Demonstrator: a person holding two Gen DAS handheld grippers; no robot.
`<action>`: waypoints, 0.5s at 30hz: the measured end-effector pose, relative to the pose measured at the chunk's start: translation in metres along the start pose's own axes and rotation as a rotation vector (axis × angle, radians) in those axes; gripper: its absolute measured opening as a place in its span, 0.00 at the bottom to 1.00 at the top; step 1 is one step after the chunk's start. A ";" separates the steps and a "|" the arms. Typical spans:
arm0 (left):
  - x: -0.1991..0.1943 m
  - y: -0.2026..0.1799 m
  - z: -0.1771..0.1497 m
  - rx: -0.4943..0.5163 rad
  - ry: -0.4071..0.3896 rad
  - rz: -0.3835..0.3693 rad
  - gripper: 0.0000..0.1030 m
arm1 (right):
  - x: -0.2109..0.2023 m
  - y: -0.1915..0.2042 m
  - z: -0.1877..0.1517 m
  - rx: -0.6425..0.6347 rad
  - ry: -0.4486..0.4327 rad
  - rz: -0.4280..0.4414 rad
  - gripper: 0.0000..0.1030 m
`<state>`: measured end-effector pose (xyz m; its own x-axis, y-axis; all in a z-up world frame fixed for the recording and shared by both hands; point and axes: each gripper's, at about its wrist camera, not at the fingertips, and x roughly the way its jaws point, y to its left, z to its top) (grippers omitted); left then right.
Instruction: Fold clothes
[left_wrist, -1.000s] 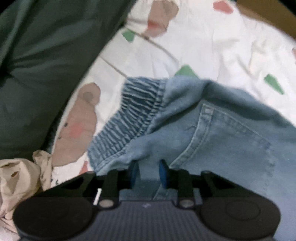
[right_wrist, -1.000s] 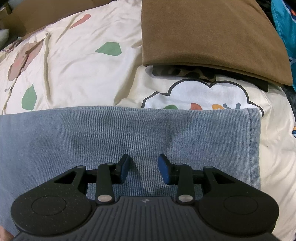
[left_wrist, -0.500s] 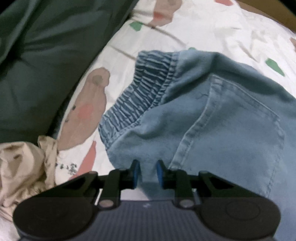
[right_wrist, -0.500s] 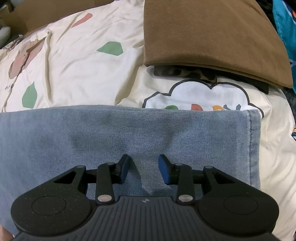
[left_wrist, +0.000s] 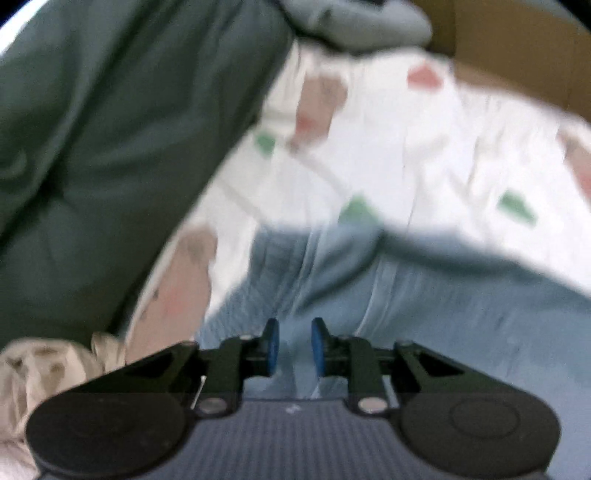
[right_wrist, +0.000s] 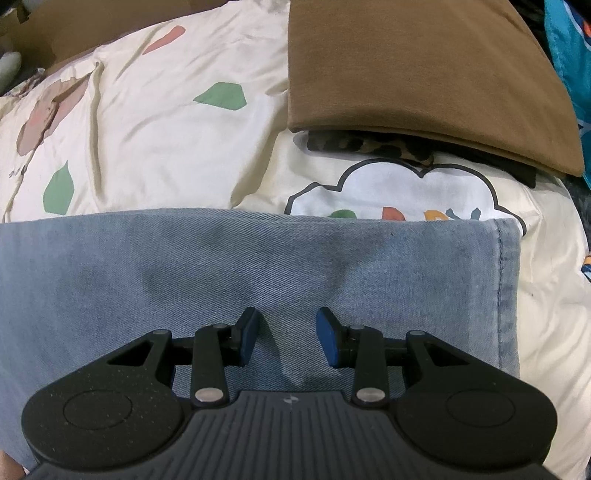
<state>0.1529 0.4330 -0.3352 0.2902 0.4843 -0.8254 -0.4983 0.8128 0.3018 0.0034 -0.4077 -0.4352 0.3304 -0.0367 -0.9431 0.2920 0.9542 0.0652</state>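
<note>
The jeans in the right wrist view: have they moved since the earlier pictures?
No. The jeans still lie with their hem just under the cloud print on the bedsheet.

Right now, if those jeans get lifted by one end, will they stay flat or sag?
Probably sag: the jeans lie soft and follow the bumps of the bedding, so they look floppy. The thick weave and stitched hem suggest some weight, so the free end would likely drag. The left tool is closing on a bunched fold, which should hold without slipping.
</note>
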 end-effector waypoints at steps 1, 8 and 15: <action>-0.001 -0.003 0.005 0.004 -0.022 -0.001 0.21 | 0.000 0.000 0.000 0.003 0.001 0.000 0.41; 0.030 -0.028 0.026 0.061 -0.022 0.048 0.31 | -0.001 -0.001 -0.001 -0.005 -0.004 0.009 0.41; 0.063 -0.024 0.029 0.043 0.000 0.064 0.29 | 0.002 0.000 0.003 -0.005 0.005 0.007 0.41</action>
<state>0.2067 0.4536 -0.3808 0.2592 0.5358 -0.8036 -0.4802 0.7934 0.3741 0.0061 -0.4088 -0.4358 0.3278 -0.0288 -0.9443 0.2857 0.9558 0.0700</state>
